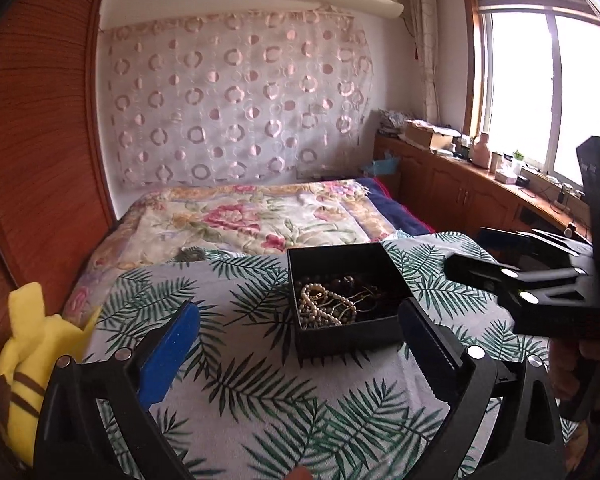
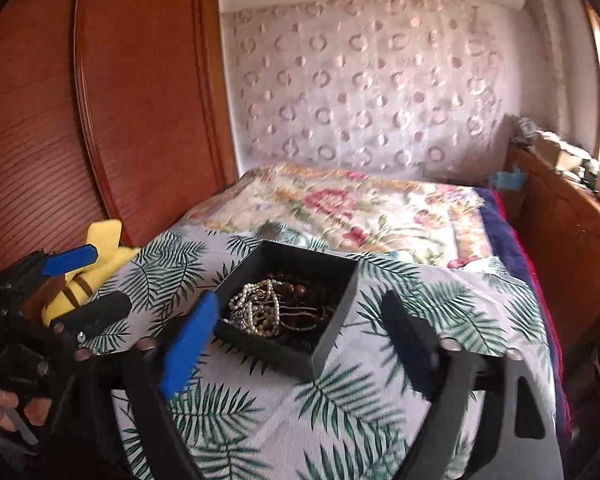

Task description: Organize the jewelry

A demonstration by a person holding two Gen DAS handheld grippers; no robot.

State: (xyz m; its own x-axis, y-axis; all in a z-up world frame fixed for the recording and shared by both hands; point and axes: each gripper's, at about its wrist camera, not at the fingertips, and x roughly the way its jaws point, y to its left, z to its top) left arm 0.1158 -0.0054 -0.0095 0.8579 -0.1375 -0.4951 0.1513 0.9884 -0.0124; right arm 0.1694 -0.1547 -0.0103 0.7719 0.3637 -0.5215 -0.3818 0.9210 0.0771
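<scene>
a black open box (image 1: 342, 292) is seen just right of the frame's centre, set on a cloth printed with green palm leaves (image 1: 235, 392). inside it a pearl strand (image 1: 324, 304) is heaped toward the left, with dark beads (image 1: 350, 282) and thin chains tangled beside it. the left gripper (image 1: 297, 344) fills the lower frame, its blue-padded fingers spread wide, the box's near wall lying between the tips. the right gripper (image 1: 466, 254) is seen at the right edge, its jaws parted, held apart from the box. a yellow plush toy (image 1: 31, 356) lies at the lower left, and a floral bedspread (image 1: 251, 216) stretches behind the box.
</scene>
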